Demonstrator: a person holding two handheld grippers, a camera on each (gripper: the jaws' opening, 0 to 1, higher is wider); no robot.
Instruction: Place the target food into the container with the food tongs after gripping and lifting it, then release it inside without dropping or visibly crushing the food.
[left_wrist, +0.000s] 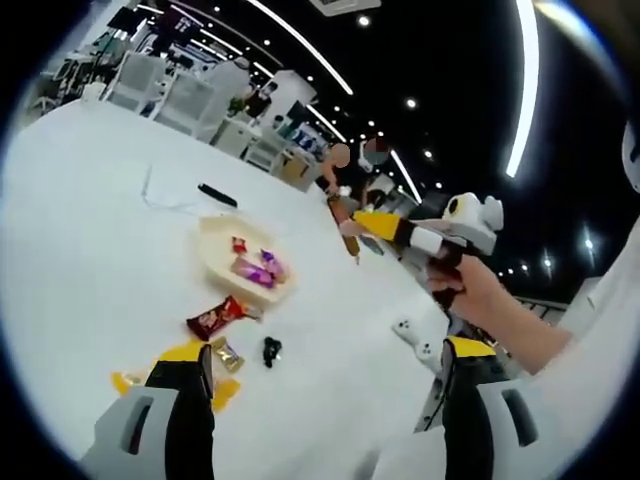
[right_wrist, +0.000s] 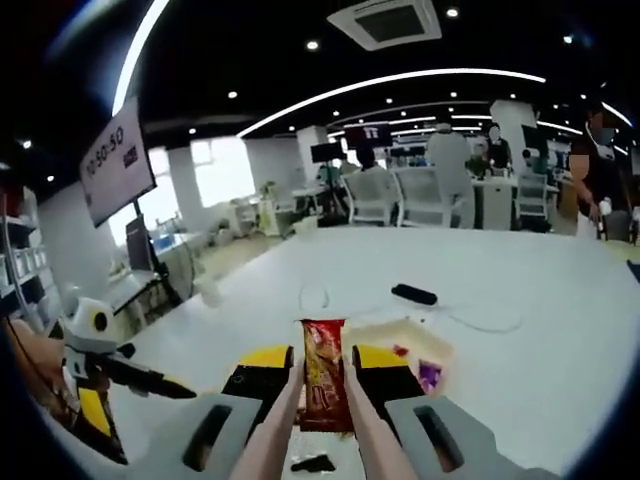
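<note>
Between the tongs (right_wrist: 322, 420) stands a red-orange, glossy snack packet (right_wrist: 323, 375).

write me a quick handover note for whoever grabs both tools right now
Left tool: open, holding nothing, above the white table.
Right tool: shut on the food tongs, which pinch a red snack packet.
Container: cream tray on the table, a few wrapped candies already inside.
Done: packet gripped and held up.
Left: carry it over the tray, lower it in, ease the tongs open.
Another red packet and a gold candy lie on the table near the left tool.
</note>
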